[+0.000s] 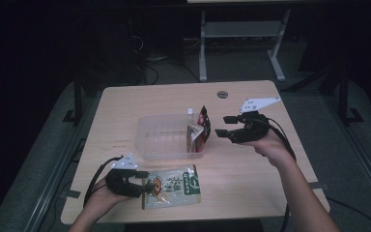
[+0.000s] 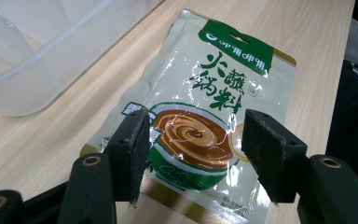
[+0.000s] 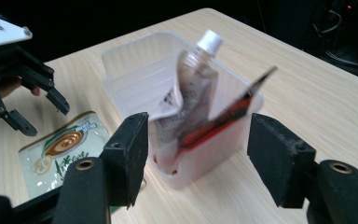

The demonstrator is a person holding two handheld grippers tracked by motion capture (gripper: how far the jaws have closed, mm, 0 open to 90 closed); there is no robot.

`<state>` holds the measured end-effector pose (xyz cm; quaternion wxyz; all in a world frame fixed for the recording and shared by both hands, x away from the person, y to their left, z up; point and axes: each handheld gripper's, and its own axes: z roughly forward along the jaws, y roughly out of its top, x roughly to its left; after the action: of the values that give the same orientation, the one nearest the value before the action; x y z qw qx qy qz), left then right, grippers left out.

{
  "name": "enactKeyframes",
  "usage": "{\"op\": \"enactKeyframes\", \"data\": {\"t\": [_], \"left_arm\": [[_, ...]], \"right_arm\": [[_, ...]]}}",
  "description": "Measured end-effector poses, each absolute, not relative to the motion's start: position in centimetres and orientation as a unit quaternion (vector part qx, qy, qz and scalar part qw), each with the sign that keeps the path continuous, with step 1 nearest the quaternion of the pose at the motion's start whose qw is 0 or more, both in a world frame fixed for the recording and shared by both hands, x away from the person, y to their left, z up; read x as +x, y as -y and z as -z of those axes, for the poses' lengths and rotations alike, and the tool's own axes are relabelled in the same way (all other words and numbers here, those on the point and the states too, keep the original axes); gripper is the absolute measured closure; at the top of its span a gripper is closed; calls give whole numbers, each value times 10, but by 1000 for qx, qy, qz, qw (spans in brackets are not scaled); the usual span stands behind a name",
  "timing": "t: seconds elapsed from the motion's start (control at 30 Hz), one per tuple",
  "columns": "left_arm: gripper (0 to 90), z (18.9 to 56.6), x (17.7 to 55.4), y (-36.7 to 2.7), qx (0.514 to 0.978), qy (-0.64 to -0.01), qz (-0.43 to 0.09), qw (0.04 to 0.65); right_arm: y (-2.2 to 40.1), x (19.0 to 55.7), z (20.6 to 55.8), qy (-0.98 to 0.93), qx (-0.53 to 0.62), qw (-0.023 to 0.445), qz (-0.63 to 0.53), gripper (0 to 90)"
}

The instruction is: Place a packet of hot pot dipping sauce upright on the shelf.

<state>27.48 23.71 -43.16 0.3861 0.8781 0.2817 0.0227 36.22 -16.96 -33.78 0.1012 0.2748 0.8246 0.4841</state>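
Note:
A clear plastic bin (image 1: 162,137) stands mid-table. At its right end lean a spouted pouch (image 1: 191,126) and a red-and-dark packet (image 1: 204,121). A green-and-cream sauce packet (image 1: 176,186) lies flat near the front edge. My left gripper (image 1: 147,184) is over that packet's left end, open, its pads straddling the printed bowl (image 2: 193,135) without pressing it. My right gripper (image 1: 222,125) hovers open just right of the bin with nothing between its jaws; in the right gripper view it (image 3: 196,149) faces the pouch (image 3: 191,88) and the red packet (image 3: 223,116).
The wooden table (image 1: 251,169) has bare surface right of the bin and along its far side, where a round grommet (image 1: 222,94) sits. A white desk frame (image 1: 203,48) stands on the floor beyond. The left part of the bin (image 3: 135,70) holds nothing.

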Motion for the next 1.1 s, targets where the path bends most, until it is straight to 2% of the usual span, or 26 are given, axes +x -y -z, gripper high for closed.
{"op": "enactKeyframes", "data": {"t": [0.5,0.8,0.93,1.1], "left_arm": [[414,431,274,-238,880,-278,-23,384],[433,431,274,-237,882,-276,-23,381],[512,432,275,-237,884,-276,-26,376],[748,430,281,-240,891,-274,-40,360]], "right_arm": [[194,345,353,-821,293,108,-478,350],[200,328,383,-827,308,92,-462,328],[204,316,400,-829,316,84,-454,324],[204,306,412,-835,319,72,-442,321]]}}
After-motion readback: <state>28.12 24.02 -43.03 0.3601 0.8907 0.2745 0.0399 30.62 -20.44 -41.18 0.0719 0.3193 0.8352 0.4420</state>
